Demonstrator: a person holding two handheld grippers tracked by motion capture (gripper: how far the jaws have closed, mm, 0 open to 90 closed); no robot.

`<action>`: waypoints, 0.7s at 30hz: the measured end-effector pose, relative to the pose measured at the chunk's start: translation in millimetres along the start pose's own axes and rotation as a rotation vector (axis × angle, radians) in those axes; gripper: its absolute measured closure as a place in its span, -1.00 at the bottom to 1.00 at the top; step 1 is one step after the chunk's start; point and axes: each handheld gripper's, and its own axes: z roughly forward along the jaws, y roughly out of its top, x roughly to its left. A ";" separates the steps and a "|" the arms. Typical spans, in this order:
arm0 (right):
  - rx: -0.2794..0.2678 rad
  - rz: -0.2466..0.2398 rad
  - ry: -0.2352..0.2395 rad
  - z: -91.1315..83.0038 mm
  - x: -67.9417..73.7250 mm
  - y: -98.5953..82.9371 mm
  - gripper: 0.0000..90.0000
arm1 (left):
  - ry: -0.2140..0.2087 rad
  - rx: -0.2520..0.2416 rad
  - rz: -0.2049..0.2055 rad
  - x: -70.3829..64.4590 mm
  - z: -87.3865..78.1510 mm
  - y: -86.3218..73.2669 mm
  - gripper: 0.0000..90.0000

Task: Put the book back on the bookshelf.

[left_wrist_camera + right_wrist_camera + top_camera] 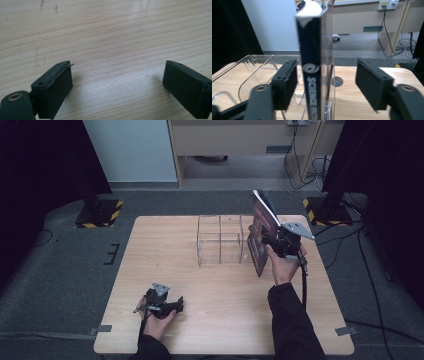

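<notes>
Dark-spined book (pixel 310 67) upright against clear rack (pixel 254 67)

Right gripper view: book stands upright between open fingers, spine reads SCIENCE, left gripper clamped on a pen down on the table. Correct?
One thing is off: the left gripper holds nothing. The left gripper view shows its fingers wide apart over bare table, no pen. The rest stands: in the right gripper view the book is upright between the right gripper's open fingers, spine reading SCIENCE.

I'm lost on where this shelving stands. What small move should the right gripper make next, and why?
Probably draw the right gripper straight back. Its jaws stand open on either side of the book, which stands upright at the clear rack. The left gripper rests open on the table.
</notes>
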 end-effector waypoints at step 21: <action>0.162 -0.102 0.164 -67.5 -27.8 -71.1 -0.77 | 0.001 0.000 0.000 0.0 0.0 0.0 -0.82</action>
